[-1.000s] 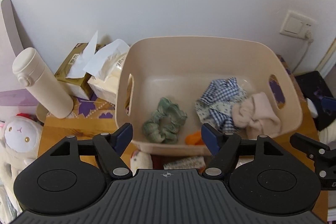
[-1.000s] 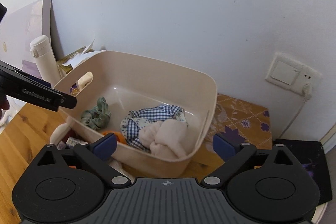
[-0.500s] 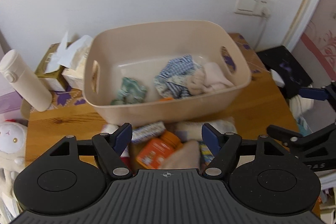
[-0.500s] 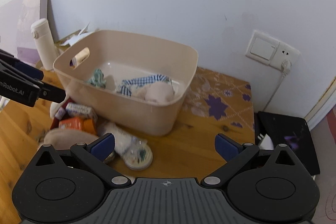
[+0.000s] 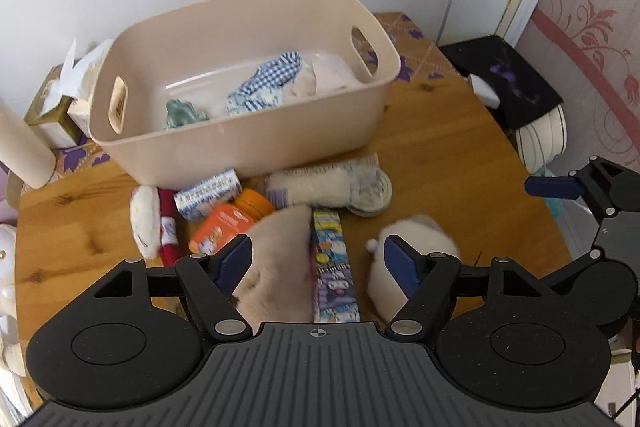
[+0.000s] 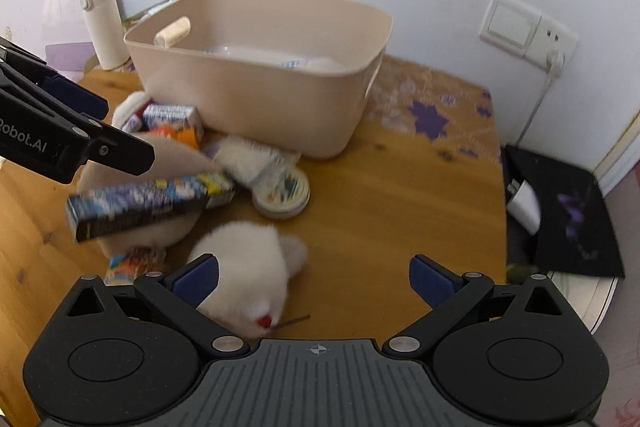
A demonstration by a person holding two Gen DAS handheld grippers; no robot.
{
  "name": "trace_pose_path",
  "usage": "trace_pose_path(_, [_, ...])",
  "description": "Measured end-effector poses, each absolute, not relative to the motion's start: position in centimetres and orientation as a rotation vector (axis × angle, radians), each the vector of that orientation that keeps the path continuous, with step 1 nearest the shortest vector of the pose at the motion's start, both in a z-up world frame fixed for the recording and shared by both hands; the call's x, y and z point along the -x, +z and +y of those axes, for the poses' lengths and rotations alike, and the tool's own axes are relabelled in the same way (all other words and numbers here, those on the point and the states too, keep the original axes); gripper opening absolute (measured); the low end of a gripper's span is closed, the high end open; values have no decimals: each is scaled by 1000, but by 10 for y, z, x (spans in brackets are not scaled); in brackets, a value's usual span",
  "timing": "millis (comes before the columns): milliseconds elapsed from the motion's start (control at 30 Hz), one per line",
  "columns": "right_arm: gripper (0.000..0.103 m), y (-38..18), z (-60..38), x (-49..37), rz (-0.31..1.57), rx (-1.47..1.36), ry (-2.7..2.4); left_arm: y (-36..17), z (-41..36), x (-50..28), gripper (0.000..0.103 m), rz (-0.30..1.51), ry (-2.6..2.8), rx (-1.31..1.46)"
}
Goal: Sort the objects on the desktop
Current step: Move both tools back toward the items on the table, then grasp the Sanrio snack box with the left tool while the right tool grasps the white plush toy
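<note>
Both grippers are hovering over the clutter lying on the bench just in front of the beige tub, and both are empty. The left gripper is holding its jaws spread wide above a tan plush piece and a long patterned box. The right gripper is also standing with jaws spread, its left pad just beside a white fluffy toy.

For a clean pick, each gripper is best centring on one item only. The left one is straddling two, so shifting toward the plush alone, or turning to take the box across its narrow side, looks wiser. The fluffy toy will squash, so the right jaws should be closing around its middle.

Inside the tub, a green scrunchie, a blue checked cloth and a pale pink fabric are lying loose. An orange bottle, a small printed box, a wrapped white roll and a round tin are waiting close against the tub's front wall.
</note>
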State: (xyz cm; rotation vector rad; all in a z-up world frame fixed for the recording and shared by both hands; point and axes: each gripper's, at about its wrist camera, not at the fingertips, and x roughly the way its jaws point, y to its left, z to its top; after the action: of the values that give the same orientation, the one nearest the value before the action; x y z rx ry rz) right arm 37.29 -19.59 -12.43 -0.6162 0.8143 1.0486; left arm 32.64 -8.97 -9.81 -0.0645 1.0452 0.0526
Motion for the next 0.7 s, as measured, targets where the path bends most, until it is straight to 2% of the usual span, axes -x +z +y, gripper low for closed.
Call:
trace_pose_path(400, [103, -159, -195, -365, 887, 569, 1099, -125, -102, -311, 73, 1055, 58, 0])
trace_pose_path(467, [103, -164, -193, -363, 892, 565, 1108, -129, -102, -311, 71, 1064, 53, -4])
trace_pose_path(633, [103, -171, -186, -363, 903, 552, 1122, -137, -101, -313, 59, 1077, 46, -29])
trace_pose_path(700, [102, -173, -185, -363, 903, 544, 1125, -140, -100, -314, 58, 1083, 46, -30])
